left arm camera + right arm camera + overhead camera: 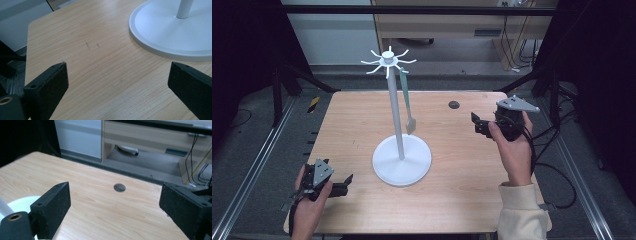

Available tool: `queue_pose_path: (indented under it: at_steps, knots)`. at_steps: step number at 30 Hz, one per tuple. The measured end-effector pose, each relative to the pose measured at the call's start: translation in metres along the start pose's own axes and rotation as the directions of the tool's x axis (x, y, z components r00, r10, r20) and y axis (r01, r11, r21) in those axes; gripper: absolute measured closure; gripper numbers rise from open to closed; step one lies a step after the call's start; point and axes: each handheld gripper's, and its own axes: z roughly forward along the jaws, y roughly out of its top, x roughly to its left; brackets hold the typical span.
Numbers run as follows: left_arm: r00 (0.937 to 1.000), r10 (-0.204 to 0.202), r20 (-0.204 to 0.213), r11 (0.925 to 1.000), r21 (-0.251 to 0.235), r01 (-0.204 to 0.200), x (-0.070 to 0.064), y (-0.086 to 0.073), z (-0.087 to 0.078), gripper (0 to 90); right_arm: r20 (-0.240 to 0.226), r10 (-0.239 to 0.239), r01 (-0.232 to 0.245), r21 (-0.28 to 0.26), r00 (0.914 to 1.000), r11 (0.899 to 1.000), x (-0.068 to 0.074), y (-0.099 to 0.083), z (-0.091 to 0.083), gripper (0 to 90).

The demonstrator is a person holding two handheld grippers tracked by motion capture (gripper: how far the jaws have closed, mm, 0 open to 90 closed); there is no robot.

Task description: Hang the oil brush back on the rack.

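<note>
A white stand (397,120) rises from a round base (402,161) at the table's middle, with a crown of curved hooks (388,61) on top. A pale green spatula (407,102) hangs from one hook on the right side. My left gripper (346,184) rests open near the front left edge, just left of the base (172,32). My right gripper (476,124) is held open above the table's right side, right of the spatula. Both hold nothing.
A small dark round hole (454,104) marks the wooden table (357,125) at the back right, also visible as the hole (119,187) between the right jaws. Metal rails (257,155) flank the table. A wooden cabinet (447,22) stands behind.
</note>
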Motion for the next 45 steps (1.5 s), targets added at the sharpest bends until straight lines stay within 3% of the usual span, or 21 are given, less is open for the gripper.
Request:
queue_pose_path:
  at_steps: [11, 19, 29, 45]
  knots:
    - [1.0, 0.004, 0.002, 1.0, -0.002, -0.004, 0.0, 0.0, 0.0, 2.6, 0.027, 0.044, -0.046, 0.087, 0.9987, 0.995, -0.016, -0.028, 0.02, 12.1]
    - [1.0, 0.002, 0.004, 1.0, 0.002, -0.002, 0.0, 0.0, 0.0, 2.7, 0.033, 0.003, -0.008, 0.139, 0.9995, 0.99, -0.019, -0.042, 0.03, 12.5]
    - [1.0, 0.0, 0.007, 1.0, -0.002, 0.0, 0.0, 0.0, 0.0, 2.7, 0.032, -0.047, 0.039, 0.205, 0.9984, 0.978, -0.013, -0.067, 0.055, 11.6]
    - [1.0, 0.001, 0.002, 1.0, 0.002, -0.001, 0.0, 0.0, 0.001, 2.7, -0.006, -0.056, 0.056, 0.275, 0.9984, 0.96, -0.006, -0.09, 0.076, 11.0]
